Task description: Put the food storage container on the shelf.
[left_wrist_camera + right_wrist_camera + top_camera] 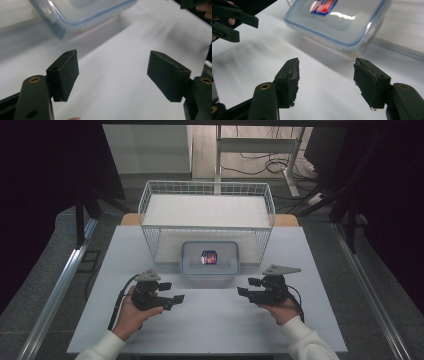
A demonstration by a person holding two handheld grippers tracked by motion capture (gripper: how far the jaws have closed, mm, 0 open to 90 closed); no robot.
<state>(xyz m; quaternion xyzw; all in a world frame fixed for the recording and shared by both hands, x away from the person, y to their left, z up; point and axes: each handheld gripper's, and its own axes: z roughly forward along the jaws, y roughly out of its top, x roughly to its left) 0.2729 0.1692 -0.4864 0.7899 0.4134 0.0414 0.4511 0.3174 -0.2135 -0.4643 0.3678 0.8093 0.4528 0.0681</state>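
The left gripper (172,292) is held with jaws apart, nothing between them. At frame centre, the lidded box (210,258) sits on the table (210,325), half under the wire rack (207,210). The right gripper (248,287) is likewise spread and empty. The box appears placed; only withdrawal seems left. Its contents are blurred beyond the label (323,5).

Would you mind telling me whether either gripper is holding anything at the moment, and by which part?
Nothing is held. The left gripper and the right gripper both have open jaws with bare table between them, short of the lidded plastic container.
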